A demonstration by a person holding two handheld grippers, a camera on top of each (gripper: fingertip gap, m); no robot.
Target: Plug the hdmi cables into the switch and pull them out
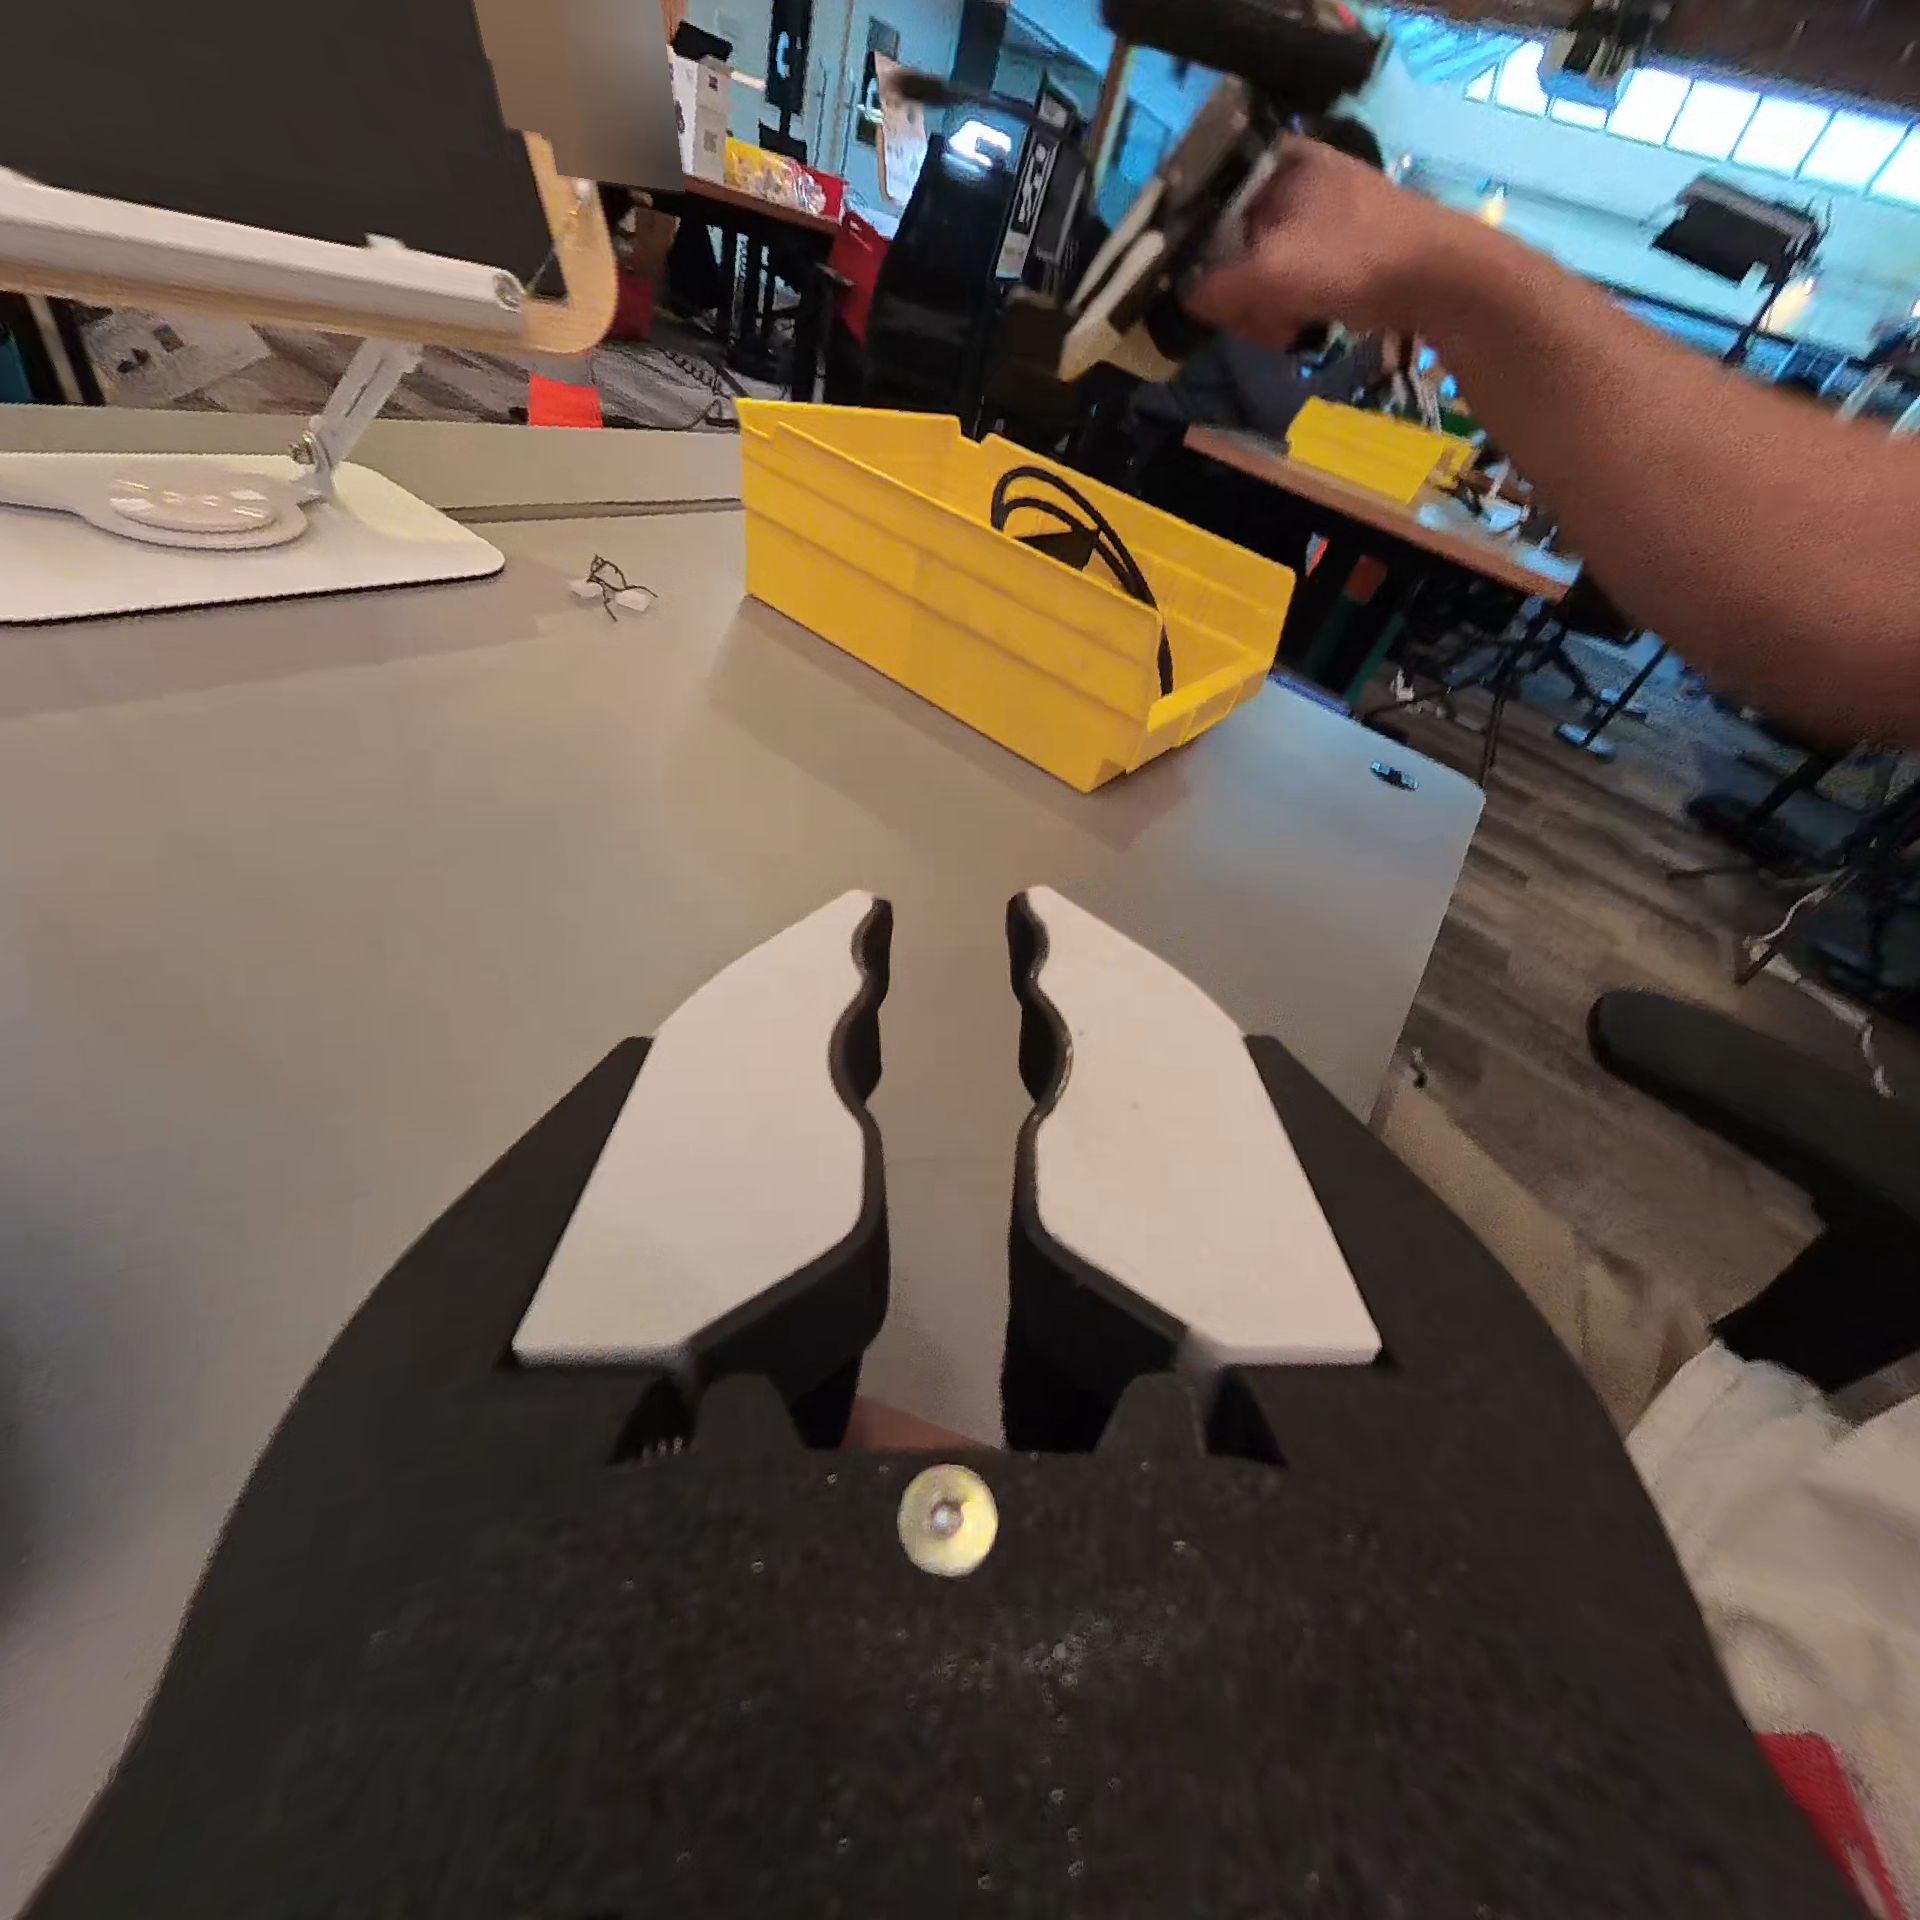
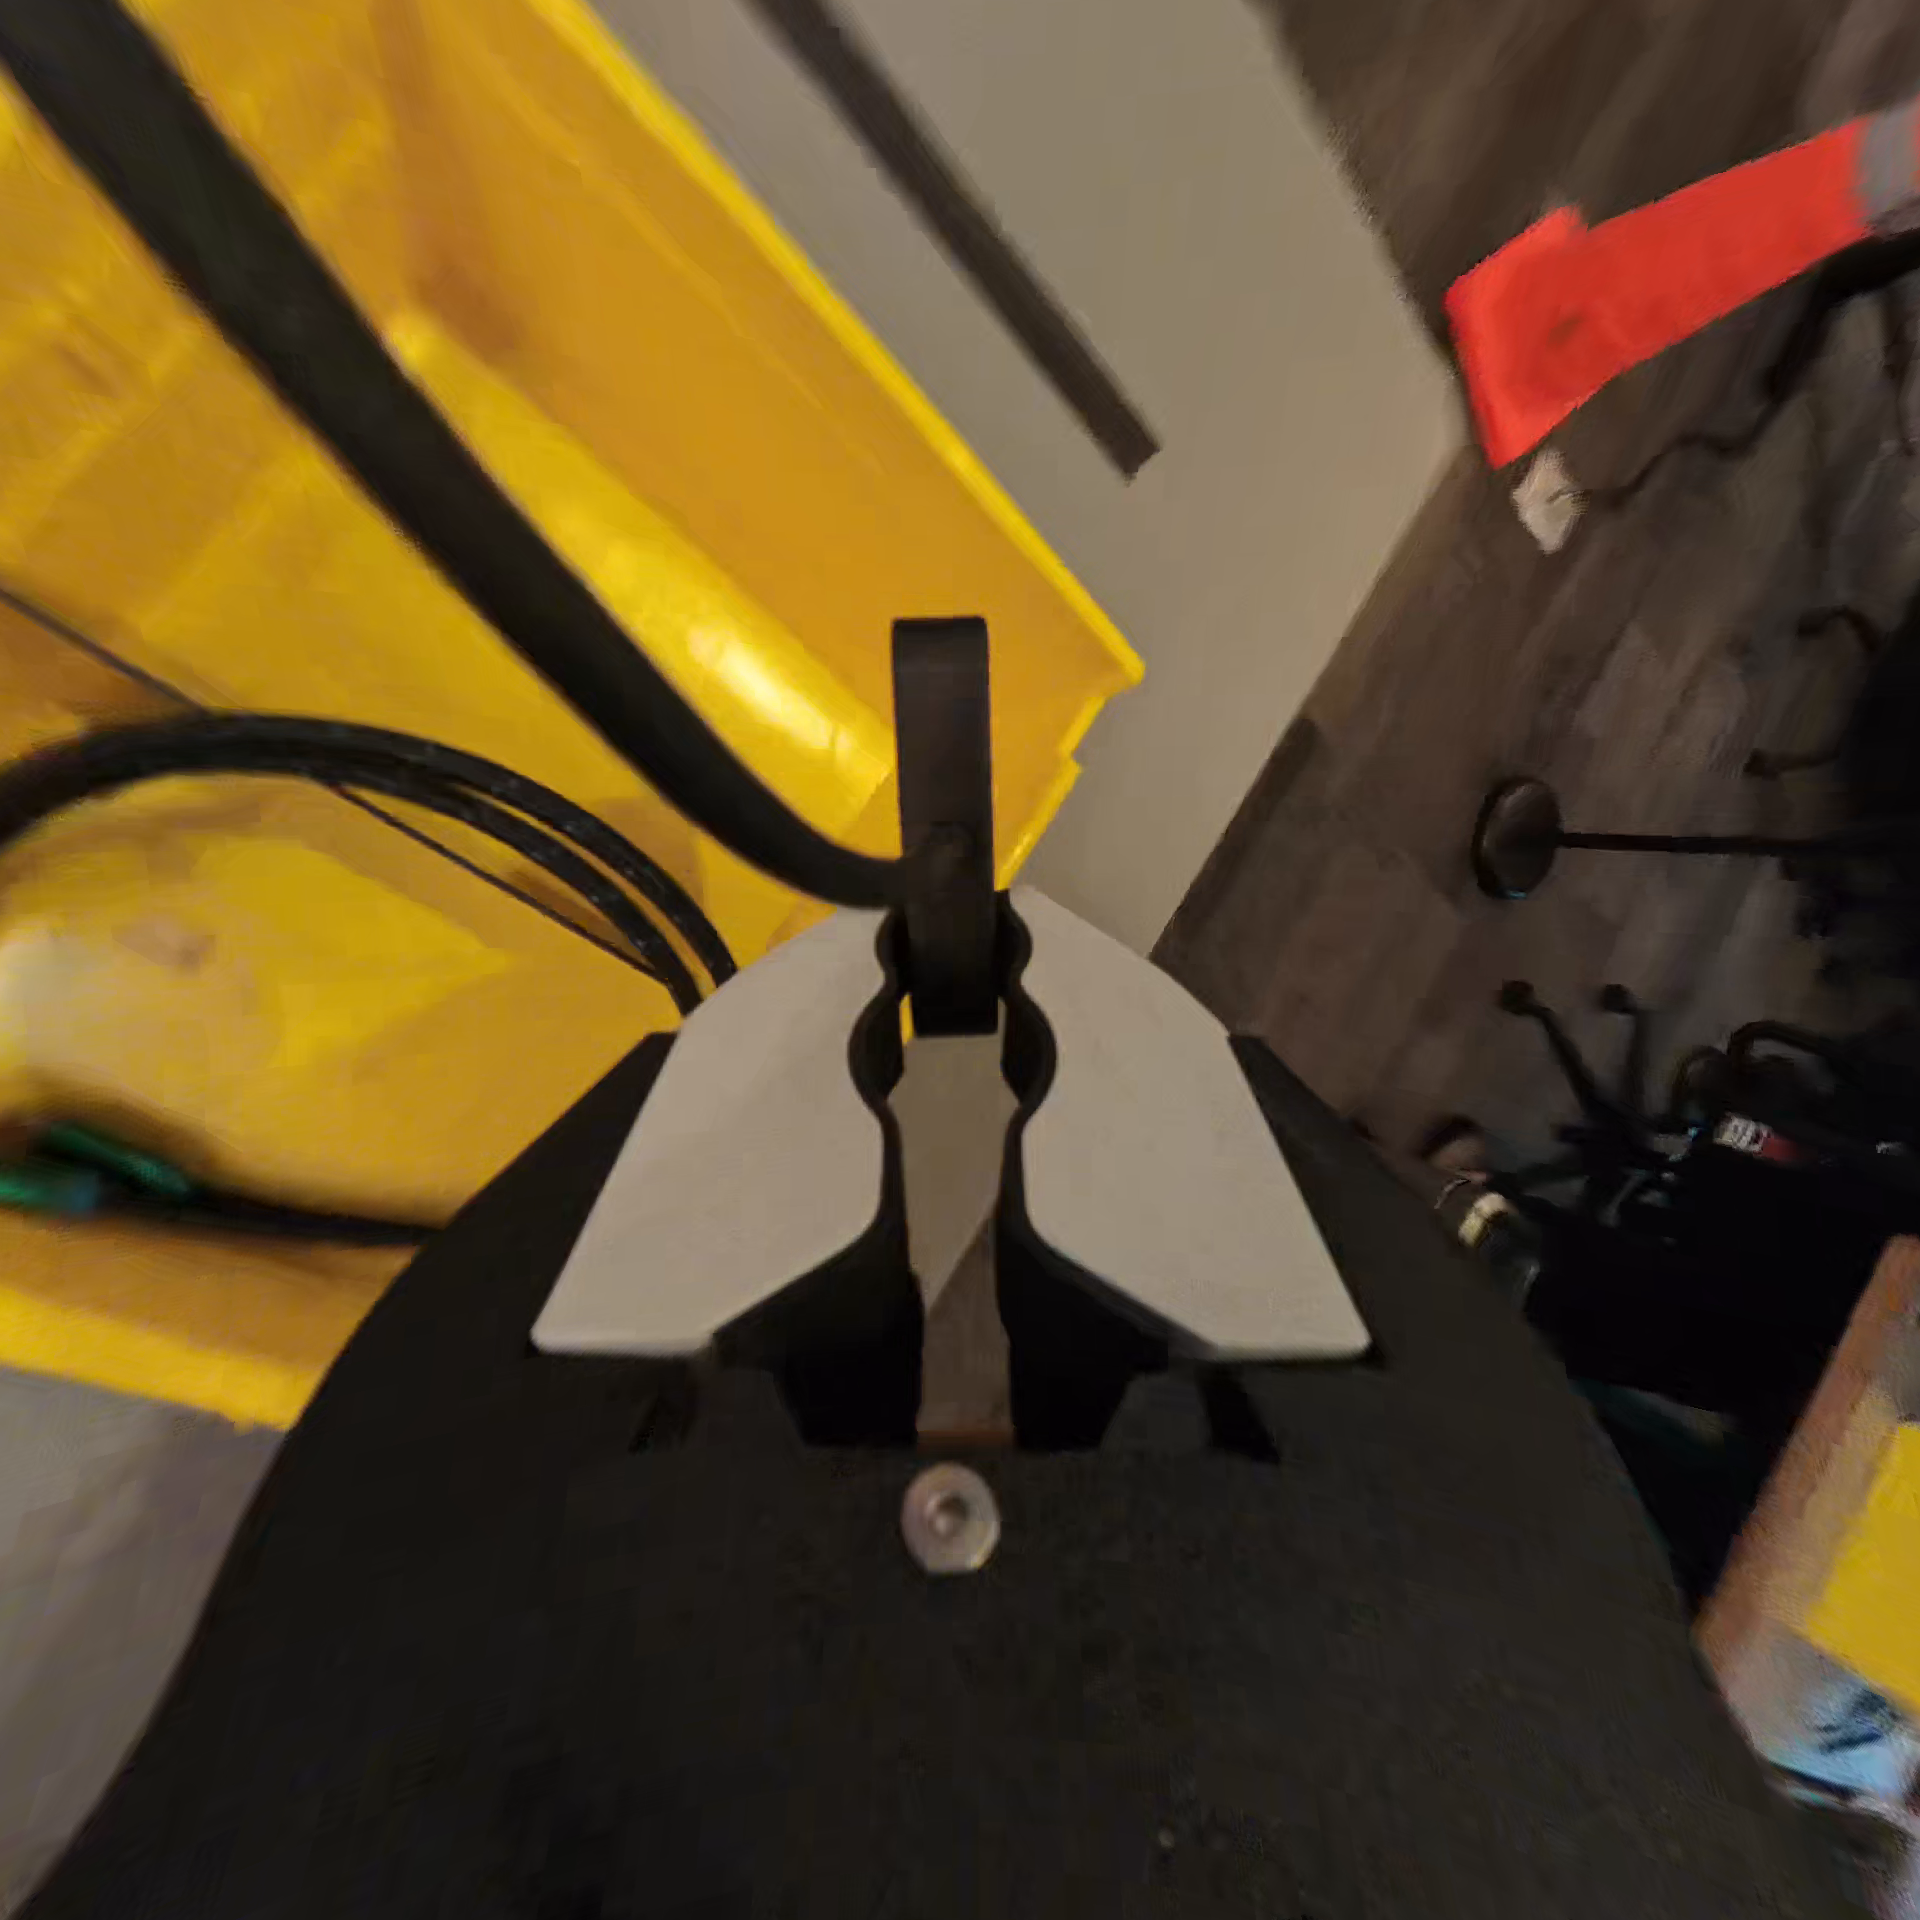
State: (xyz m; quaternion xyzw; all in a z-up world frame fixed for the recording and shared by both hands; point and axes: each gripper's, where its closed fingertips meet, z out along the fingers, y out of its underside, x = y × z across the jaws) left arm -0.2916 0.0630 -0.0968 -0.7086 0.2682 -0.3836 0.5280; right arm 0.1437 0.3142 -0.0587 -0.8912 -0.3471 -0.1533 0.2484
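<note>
The right gripper [image 2: 951, 961] was clamped on the black plug end of an HDMI cable [image 2: 940, 821], its 2 fingers pinching the flat connector body near their tips, with the cord running off to the left over the yellow bin [image 2: 582, 488]. In the left wrist view that same gripper [image 1: 1117, 312] hung in the air above and beyond the bin, carried by a bare-armed hand [image 1: 1320, 249], though blur hid the plug there. The left gripper [image 1: 948, 914] hovered low over the grey table [image 1: 364, 935], its fingers parted by a narrow gap and holding nothing. The step in hand looked like lifting 1 cable clear of the bin. To do it well, the grip should probably stay square on the connector housing and not slide onto the cord, and the rise should be slow enough that the trailing length frees itself from the other loops without dragging the bin. The bin stood on the far part of the table, open at the top with 1 low end. Inside it lay coiled black cable [image 1: 1081, 540], several strands looping up above the rim, and the right wrist view showed a blurred green item [image 2: 83, 1179] among them. No switch could be made out in either view.
</note>
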